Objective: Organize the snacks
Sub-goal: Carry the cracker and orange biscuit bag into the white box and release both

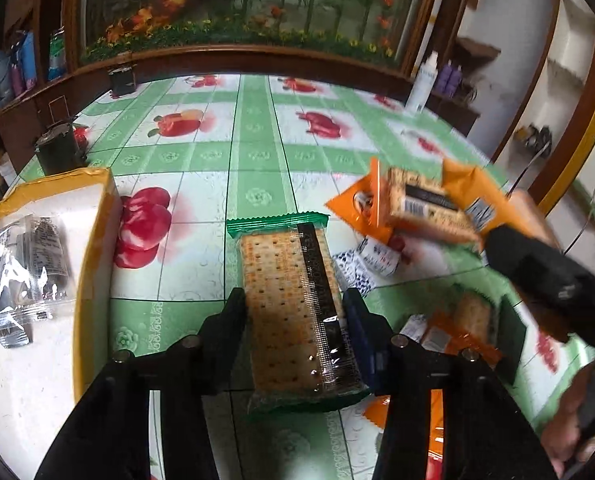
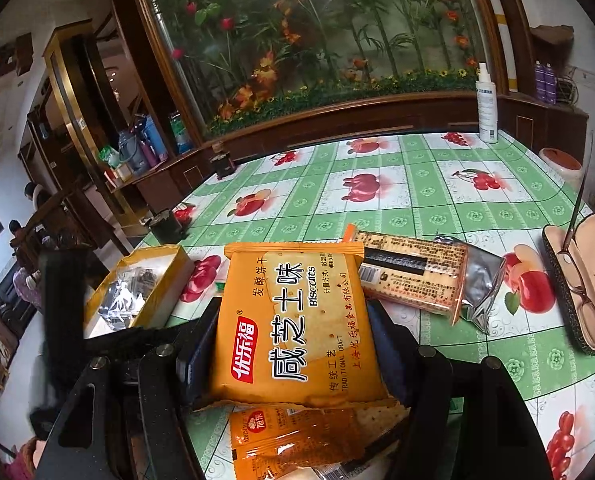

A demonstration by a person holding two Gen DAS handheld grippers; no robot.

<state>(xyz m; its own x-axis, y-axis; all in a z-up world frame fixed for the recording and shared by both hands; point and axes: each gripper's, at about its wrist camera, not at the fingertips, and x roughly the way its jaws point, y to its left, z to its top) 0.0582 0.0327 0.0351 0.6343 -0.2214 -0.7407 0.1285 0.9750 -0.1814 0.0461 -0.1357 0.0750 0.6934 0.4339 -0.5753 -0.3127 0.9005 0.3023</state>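
Observation:
My left gripper (image 1: pixel 293 304) is shut on a green-edged cracker pack (image 1: pixel 293 304), holding it lengthwise above the table. My right gripper (image 2: pixel 293 324) is shut on an orange biscuit pack (image 2: pixel 297 320), held over the table; in the left wrist view that pack (image 1: pixel 425 200) and the right gripper's black body (image 1: pixel 537 272) appear blurred at the right. A yellow-rimmed box (image 1: pixel 97 216) with silver snack packets (image 1: pixel 21 264) sits at the left; the right wrist view shows the box (image 2: pixel 165 292) too. Loose packs lie on the table: an orange-edged cracker pack (image 2: pixel 413 276), a silver packet (image 2: pixel 481 280), an orange pack (image 2: pixel 297 440).
The table has a green checked fruit-print cloth (image 1: pixel 257 152). An open glasses case with glasses (image 2: pixel 577 288) lies at the right edge. A white spray bottle (image 2: pixel 486 104) stands at the far edge. Two small dark holders (image 1: pixel 57 148) stand at the left. More packs (image 1: pixel 457 328) lie under the left gripper's right side.

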